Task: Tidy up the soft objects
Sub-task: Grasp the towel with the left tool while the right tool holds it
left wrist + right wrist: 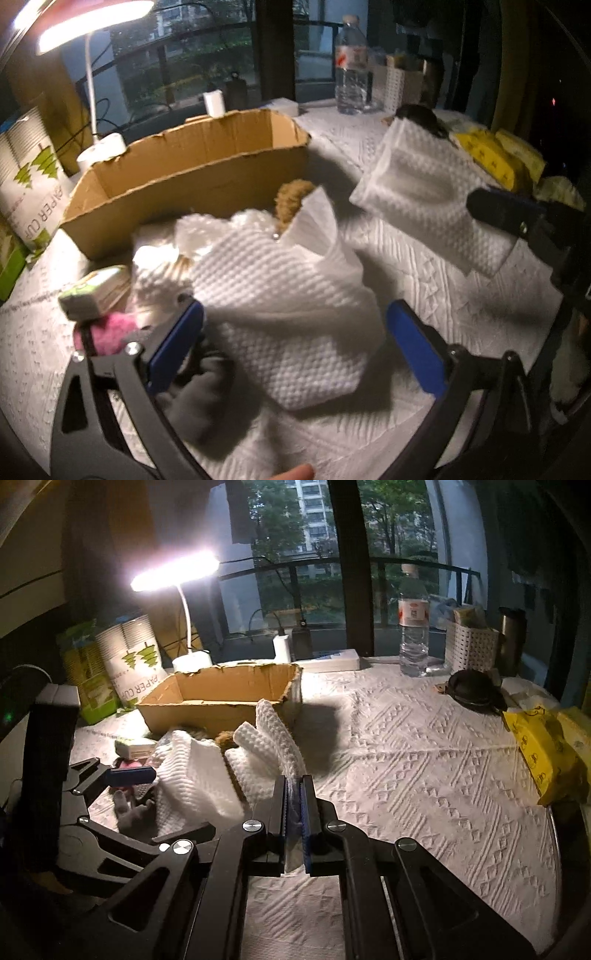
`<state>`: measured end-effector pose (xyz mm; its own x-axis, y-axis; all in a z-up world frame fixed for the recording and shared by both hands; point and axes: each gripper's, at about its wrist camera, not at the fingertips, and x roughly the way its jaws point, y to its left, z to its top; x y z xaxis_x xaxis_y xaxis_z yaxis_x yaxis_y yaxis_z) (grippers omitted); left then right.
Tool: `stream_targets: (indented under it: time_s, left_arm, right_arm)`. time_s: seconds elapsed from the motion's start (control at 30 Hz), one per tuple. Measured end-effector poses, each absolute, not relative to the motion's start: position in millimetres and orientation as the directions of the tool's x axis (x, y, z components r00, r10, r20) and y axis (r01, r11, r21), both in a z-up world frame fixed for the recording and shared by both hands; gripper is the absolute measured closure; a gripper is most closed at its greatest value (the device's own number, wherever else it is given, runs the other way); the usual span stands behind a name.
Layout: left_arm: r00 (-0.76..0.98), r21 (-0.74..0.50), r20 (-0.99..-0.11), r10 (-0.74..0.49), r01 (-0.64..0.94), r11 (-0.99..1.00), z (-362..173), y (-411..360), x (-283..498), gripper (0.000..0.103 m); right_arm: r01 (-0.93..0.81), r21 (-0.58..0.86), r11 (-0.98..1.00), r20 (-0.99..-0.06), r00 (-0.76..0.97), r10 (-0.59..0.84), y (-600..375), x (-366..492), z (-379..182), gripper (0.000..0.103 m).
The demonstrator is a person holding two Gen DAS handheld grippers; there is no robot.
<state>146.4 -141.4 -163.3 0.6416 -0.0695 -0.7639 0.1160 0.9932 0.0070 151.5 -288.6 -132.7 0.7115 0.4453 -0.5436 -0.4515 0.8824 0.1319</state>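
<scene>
We saw right fingers (294, 786) pressed together, pinching white cloth (273, 734) edge. Left fingers (295, 328) spread wide either side of second cloth (280, 306), not touching. Both cloths lay on table (424, 775) in pile just before cardboard box (192, 173).

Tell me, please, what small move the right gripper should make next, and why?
Probably carry the white cloth toward the box and let it go over the opening. The right gripper is shut on the cloth's edge, the cloth hangs clear of the pile, and the box looks to have room. The left gripper is open around another cloth.
</scene>
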Motion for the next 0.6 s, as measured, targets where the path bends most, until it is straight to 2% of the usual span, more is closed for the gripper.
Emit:
stream_targets:
  time_s: [0.03,0.1,0.17,0.23,0.3,0.4,0.5,0.6]
  left_arm:
    - [0.633,0.010,-0.771,-0.070,0.122,0.992,-165.4,-144.1,149.2,0.019]
    - [0.626,0.013,-0.777,-0.070,0.126,0.992,-167.5,-145.6,152.1,0.023]
    - [0.619,0.009,-0.781,-0.079,0.138,0.990,-168.4,-147.0,153.5,0.036]
    - [0.608,0.002,-0.789,-0.086,0.144,0.990,-170.2,-146.3,154.6,0.054]
    - [0.603,-0.019,-0.791,-0.104,0.145,0.989,-169.9,-142.3,152.5,0.065]
    - [0.623,-0.032,-0.773,-0.118,0.148,0.988,-162.4,-137.8,146.9,0.075]
    - [0.639,-0.051,-0.756,-0.139,0.154,0.987,-154.2,-132.4,140.7,0.080]
    - [0.655,-0.067,-0.740,-0.156,0.159,0.985,-144.8,-126.7,134.2,0.080]
  right_arm:
    - [-0.447,0.132,0.884,-0.544,0.713,0.442,-290.6,152.9,-133.2,0.096]
    - [-0.441,0.137,0.887,-0.545,0.714,0.439,-294.0,154.8,-134.4,0.096]
    - [-0.437,0.138,0.889,-0.549,0.713,0.436,-295.2,155.9,-135.9,0.096]
    - [-0.434,0.141,0.890,-0.552,0.712,0.434,-295.2,156.2,-137.4,0.096]
    - [-0.433,0.138,0.890,-0.554,0.711,0.432,-294.2,155.5,-137.5,0.096]
    - [-0.432,0.136,0.891,-0.555,0.712,0.430,-292.9,155.1,-136.8,0.096]
    - [-0.434,0.130,0.891,-0.556,0.712,0.428,-288.0,153.5,-135.3,0.096]
    - [-0.437,0.120,0.891,-0.555,0.715,0.425,-282.4,151.8,-131.9,0.096]
